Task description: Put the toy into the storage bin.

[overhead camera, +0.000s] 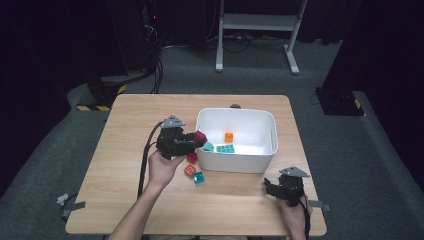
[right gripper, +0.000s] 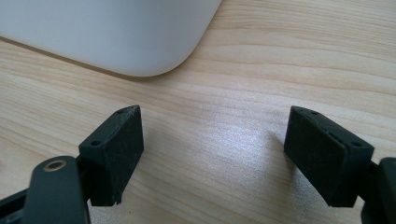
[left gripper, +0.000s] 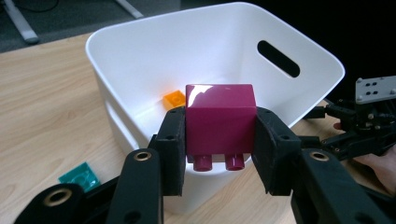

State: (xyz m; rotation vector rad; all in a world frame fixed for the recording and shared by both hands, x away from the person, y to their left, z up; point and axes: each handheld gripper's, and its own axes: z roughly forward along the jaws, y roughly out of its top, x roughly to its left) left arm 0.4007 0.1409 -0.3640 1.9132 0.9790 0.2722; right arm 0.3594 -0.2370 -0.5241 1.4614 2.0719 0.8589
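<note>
Left gripper view shows a glossy magenta plastic toy brick, studs pointing down, clamped by its two sides between the black pads of the left gripper. The brick is held at the near wall of the white plastic bin with a slot handle, level with its rim and partly over the inside. In the high view the same brick sits at the bin's left wall, with the left gripper reaching in from the left.

Inside the bin lie a small orange plastic brick, a flat teal studded plate and a teal block close to the left wall. Just outside the bin's front left corner, on the light wooden table, rest a red brick, an orange-red brick and a small teal brick, clustered together.

At the bin's front right corner, a little apart from it, the right gripper rests on the table. In the right gripper view its jaws stand wide apart with bare wood between them, the bin's rounded corner ahead.
</note>
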